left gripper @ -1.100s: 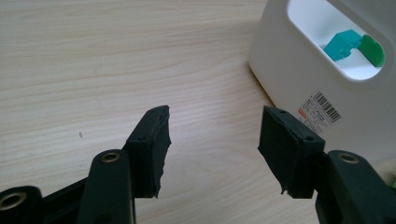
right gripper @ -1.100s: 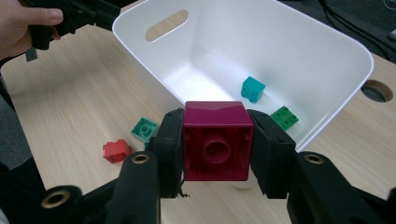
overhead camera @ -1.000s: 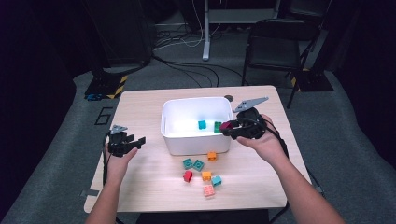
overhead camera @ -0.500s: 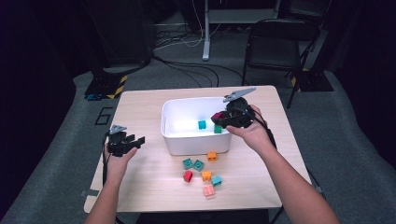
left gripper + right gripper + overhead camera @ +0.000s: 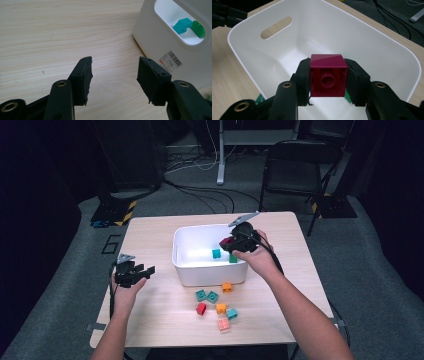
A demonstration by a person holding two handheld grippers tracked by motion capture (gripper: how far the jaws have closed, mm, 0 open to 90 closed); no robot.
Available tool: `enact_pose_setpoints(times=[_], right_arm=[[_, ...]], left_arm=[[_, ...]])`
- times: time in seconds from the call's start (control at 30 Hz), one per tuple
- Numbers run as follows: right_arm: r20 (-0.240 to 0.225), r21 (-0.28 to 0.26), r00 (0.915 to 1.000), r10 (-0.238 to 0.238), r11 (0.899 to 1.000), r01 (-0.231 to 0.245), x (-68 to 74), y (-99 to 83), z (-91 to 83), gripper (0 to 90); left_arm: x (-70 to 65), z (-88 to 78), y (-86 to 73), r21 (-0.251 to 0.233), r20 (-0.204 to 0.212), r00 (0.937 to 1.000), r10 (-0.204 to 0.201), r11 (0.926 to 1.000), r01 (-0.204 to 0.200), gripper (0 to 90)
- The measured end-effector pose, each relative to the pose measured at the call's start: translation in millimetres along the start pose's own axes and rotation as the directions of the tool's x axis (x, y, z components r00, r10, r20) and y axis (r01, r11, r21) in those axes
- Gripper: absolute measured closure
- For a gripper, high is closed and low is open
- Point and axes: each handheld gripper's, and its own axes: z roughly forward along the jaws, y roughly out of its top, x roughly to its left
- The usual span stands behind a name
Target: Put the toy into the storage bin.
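My right gripper (image 5: 327, 81) is shut on a dark red brick (image 5: 327, 78) and holds it over the right part of the white bin (image 5: 367, 42). From above, the same right gripper (image 5: 229, 243) hangs with the dark red brick (image 5: 226, 240) just inside the white bin's (image 5: 176, 251) right rim. A teal brick (image 5: 216, 253) and a green brick (image 5: 233, 258) lie in the bin. My left gripper (image 5: 114, 75) stands open over bare table left of the bin; its jaws have just been closing a little, with nothing between them.
Several loose bricks lie in front of the bin: an orange one (image 5: 227, 286), two teal ones (image 5: 206, 295), a red one (image 5: 201, 308) and a pink one (image 5: 223, 324). A black chair (image 5: 295, 165) and cables (image 5: 200, 185) are on the floor behind the table.
My right hand has carried the dark red brick leftward from the bin's right edge to over its inside. The left hand has stayed in place.
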Motion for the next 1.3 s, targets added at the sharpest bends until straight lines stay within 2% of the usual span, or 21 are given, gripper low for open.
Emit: enact_pose_setpoints(times=[0.2, 0.37, 0.47, 0.67, 0.9, 0.93, 0.97, 1.07, 1.1, 1.17, 1.2, 1.3], right_arm=[[0.007, 0.024, 1.0000, -0.003, 1.000, 0.003, -3.6, 3.4, 15.9, 58.3], [0.009, 0.043, 0.9998, 0.020, 0.999, -0.020, -9.3, 5.3, 26.7, 58.3], [0.018, 0.054, 0.9992, 0.037, 0.998, -0.038, -11.4, 6.0, 30.2, 58.2], [0.022, 0.059, 0.9993, 0.031, 0.998, -0.033, -13.3, 5.8, 31.0, 55.7], [0.026, 0.029, 0.9996, 0.015, 0.999, -0.016, -5.9, 3.1, 15.0, 50.7], [0.030, 0.019, 0.9994, 0.014, 1.000, -0.015, -2.9, 2.5, 9.7, 49.5], [0.026, 0.004, 0.9996, -0.006, 1.000, 0.006, 2.2, 1.2, 0.1, 48.0], [0.021, -0.020, 0.9995, -0.024, 1.000, 0.025, 7.5, -0.6, -8.3, 46.1], [0.002, -0.036, 0.9995, -0.032, 0.999, 0.032, 14.5, -4.3, -18.4, 44.8], [-0.003, -0.039, 0.9993, -0.037, 0.999, 0.036, 16.5, -5.9, -21.4, 44.7], [-0.007, -0.057, 0.9989, -0.046, 0.997, 0.045, 22.9, -11.5, -30.6, 44.3], [-0.022, -0.062, 0.9982, -0.056, 0.997, 0.055, 33.0, -20.3, -41.1, 43.0]], left_arm=[[0.4, 0.4, 0.0, -0.003, 0.000, 1.0000, -0.003, 1.0000, 0.003, 44.4], [0.8, 0.0, 0.4, -0.005, 0.000, 1.0000, -0.001, 1.0000, 0.001, 44.4], [1.0, 0.3, 0.4, -0.004, 0.000, 1.0000, 0.000, 1.0000, 0.000, 44.3], [1.1, -0.2, 0.5, -0.002, 0.000, 1.0000, -0.003, 1.0000, 0.003, 44.3], [0.8, -0.1, 0.6, -0.003, -0.002, 1.0000, 0.001, 1.0000, -0.001, 44.3], [0.7, -0.1, 0.6, -0.003, -0.002, 1.0000, 0.002, 1.0000, -0.002, 44.3], [0.5, 0.0, 0.5, -0.004, -0.003, 1.0000, 0.002, 1.0000, -0.002, 44.3], [0.3, 0.0, 0.5, 0.002, -0.002, 1.0000, 0.002, 1.0000, -0.002, 44.2], [0.1, 0.3, 0.4, 0.001, -0.003, 1.0000, 0.002, 1.0000, -0.002, 44.2], [0.1, 0.4, 0.3, 0.002, -0.003, 1.0000, 0.002, 1.0000, -0.002, 44.2], [-0.2, 0.4, 0.3, 0.000, -0.005, 1.0000, 0.002, 1.0000, -0.002, 44.1], [-0.2, 0.5, 0.3, 0.001, -0.004, 1.0000, 0.005, 1.0000, -0.005, 43.8]])
